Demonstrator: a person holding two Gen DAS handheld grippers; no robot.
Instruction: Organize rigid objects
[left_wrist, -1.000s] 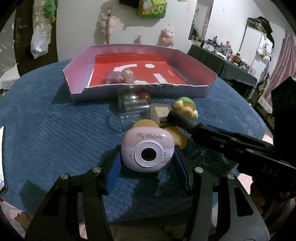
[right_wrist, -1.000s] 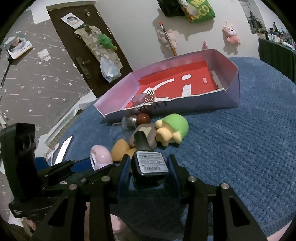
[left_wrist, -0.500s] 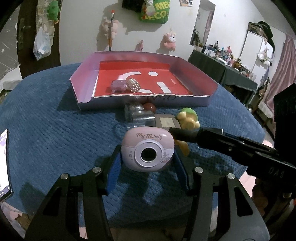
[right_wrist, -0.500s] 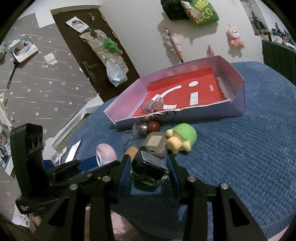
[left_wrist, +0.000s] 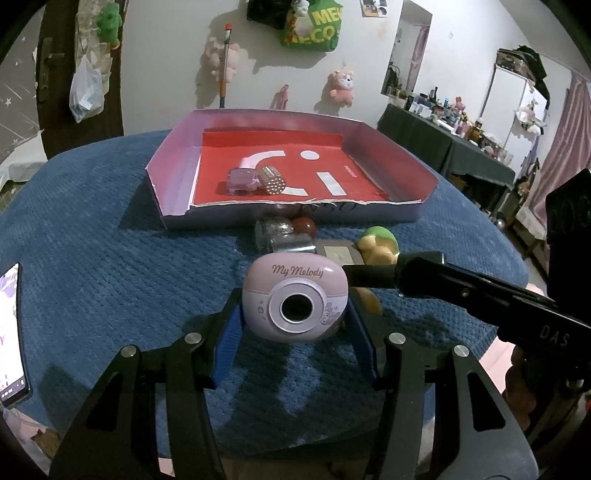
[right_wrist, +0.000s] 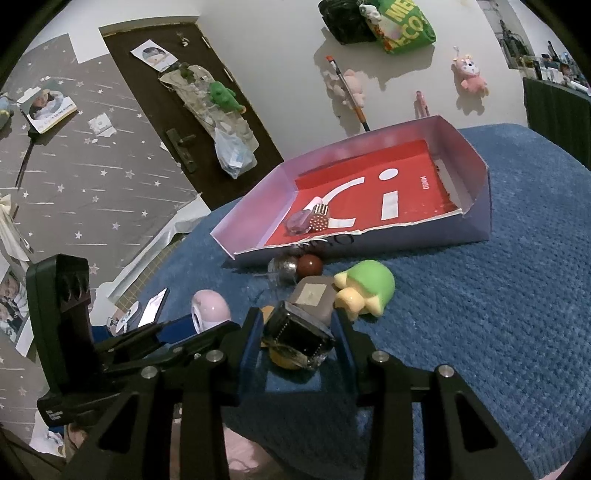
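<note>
Both pairs of tongs were loaded, so the step in hand looked like the carry toward the tray. The left tongs pinched a small pink toy camera lettered "My Melody" by its two sides, lens facing back toward the wrist view, held above the blue textured bedcover. The right tongs gripped a dark glass bottle with a black cap, tipped at an angle between the blue pads; their jaws had just been closing a little further on it.

Ahead lay the shallow cardboard tray with pale purple walls and a red floor, already holding a clear pinkish block and a dotted silver cylinder side by side. Just outside its near wall sat the leftovers: a clear glass jar, a brown ball, a grey flat box and a green-shelled toy turtle.

The next move probably called for lifting each item over the near wall and setting it down on bare red floor, well apart from the two pieces already inside, without the two tools colliding.
</note>
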